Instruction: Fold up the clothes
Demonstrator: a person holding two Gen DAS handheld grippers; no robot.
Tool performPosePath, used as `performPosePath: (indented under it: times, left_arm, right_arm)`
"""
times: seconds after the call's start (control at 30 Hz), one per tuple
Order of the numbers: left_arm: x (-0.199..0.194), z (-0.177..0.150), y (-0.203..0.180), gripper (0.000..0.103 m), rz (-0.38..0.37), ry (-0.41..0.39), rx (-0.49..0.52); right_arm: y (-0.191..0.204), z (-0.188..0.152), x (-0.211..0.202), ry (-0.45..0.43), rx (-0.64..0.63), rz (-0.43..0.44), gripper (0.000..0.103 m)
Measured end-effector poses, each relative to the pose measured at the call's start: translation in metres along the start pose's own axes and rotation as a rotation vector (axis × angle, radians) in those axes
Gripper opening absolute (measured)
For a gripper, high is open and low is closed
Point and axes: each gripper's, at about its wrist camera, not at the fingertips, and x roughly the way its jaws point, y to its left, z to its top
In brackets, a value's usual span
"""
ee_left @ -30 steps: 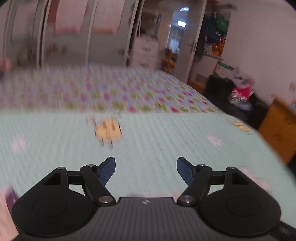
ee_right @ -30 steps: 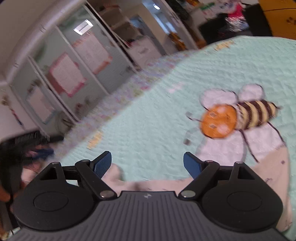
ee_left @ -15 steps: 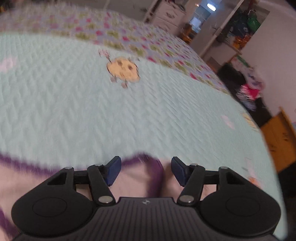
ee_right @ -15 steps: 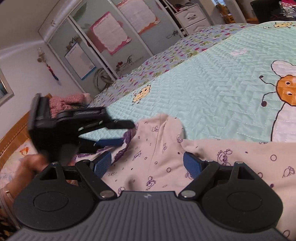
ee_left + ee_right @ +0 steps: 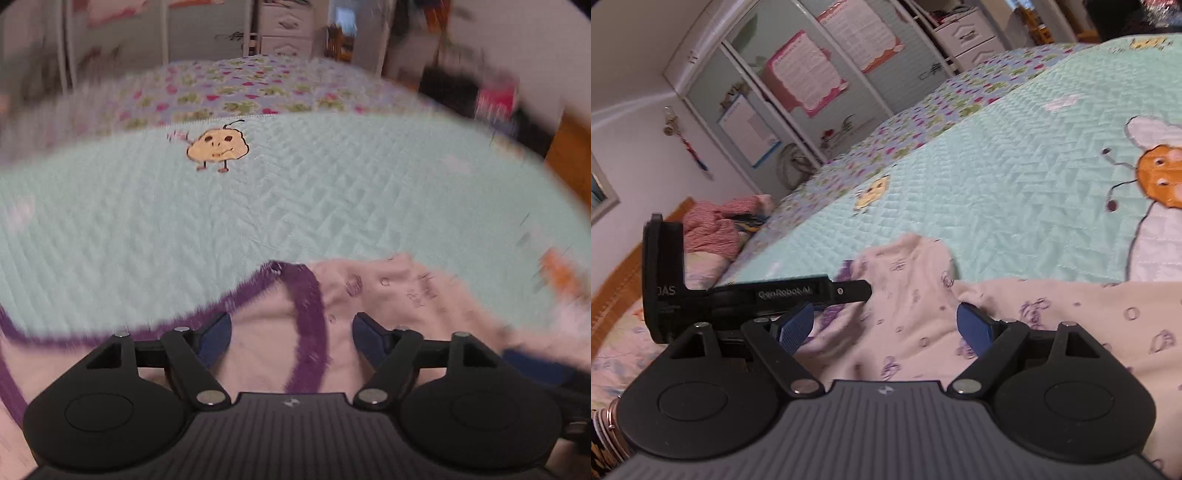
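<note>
A pale pink garment point(image 5: 388, 291) with small purple prints and a purple-trimmed neckline point(image 5: 308, 314) lies on the mint quilted bed cover point(image 5: 295, 206). My left gripper point(image 5: 291, 334) hovers low over the neckline, its jaws opening, with the trim lying between the blue pads and untouched by them. In the right wrist view the same garment point(image 5: 1052, 317) spreads under my right gripper point(image 5: 886, 326), which stands open above the cloth. The left gripper point(image 5: 775, 293) shows there as a black body just left of the right one, its fingers point(image 5: 855, 288) over the garment's edge.
A heap of pink clothes point(image 5: 716, 225) lies at the bed's far left by a wooden frame point(image 5: 613, 284). A bee picture point(image 5: 1160, 177) marks the quilt to the right. Wardrobe doors point(image 5: 798, 85) and a white chest of drawers point(image 5: 284, 26) stand beyond the bed.
The left gripper has sunk toward the garment, so the purple neckline now lies between its fingers, which narrowed and then widened. The right gripper swung from the bee to the garment, then held still.
</note>
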Motion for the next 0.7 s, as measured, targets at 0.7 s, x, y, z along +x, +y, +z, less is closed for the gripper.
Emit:
performPosePath:
  times: [0.7]
  left_arm:
    - [-0.132, -0.123, 0.015, 0.082, 0.479, 0.127, 0.072]
  right_arm:
    - [0.038, -0.013, 0.024, 0.264, -0.070, 0.286, 0.075]
